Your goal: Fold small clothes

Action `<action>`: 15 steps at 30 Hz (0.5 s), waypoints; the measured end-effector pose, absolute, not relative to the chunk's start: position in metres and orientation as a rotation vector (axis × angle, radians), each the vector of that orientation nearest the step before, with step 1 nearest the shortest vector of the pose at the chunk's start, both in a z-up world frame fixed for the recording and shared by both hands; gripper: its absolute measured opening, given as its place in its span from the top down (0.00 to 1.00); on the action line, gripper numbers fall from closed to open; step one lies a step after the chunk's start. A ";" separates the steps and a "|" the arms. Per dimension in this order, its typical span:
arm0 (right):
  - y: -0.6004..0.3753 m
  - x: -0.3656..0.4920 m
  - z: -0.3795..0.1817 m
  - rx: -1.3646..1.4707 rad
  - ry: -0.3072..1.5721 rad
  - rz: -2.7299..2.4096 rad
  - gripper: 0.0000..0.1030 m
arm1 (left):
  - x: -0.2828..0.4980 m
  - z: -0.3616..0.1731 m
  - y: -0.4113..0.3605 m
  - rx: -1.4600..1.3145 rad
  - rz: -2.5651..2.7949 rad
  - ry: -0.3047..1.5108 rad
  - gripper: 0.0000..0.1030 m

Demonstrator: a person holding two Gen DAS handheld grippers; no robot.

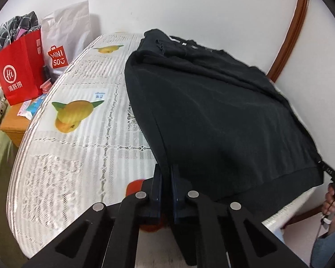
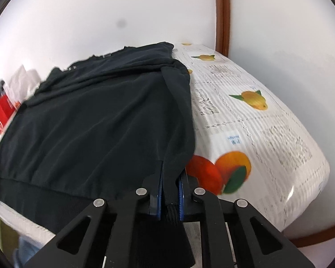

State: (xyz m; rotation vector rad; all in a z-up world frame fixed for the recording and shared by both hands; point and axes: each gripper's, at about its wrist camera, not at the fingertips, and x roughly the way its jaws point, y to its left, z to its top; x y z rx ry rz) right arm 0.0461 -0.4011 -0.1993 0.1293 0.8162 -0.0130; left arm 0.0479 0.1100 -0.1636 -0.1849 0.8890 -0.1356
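Jaws of our left gripper [image 1: 166, 178] clamped on the sweater [image 1: 212, 116] hem corner, our right gripper [image 2: 170, 187] pinching the opposite corner, sweater stretched between them over the table [image 1: 78, 134].

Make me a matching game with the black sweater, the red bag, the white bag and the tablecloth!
Things:
1. black sweater
2. red bag
3. white bag
4. tablecloth

Clues:
A. has pictures of yellow and orange fruit
B. stands beside the table, stuffed with checked cloth
C. says MINISO on a red logo
D. pinched at its hem by both the left gripper and the right gripper

Pairs: 1-D, 2-B, 3-C, 4-A
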 end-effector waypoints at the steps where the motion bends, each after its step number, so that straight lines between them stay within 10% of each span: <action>1: -0.403 0.042 -0.198 0.137 0.812 -0.008 0.90 | 0.043 -0.160 0.113 -0.200 -0.149 0.884 0.93; 15: -0.400 0.006 -0.136 0.197 0.662 0.114 0.90 | 0.015 -0.091 0.128 -0.234 -0.193 0.724 0.94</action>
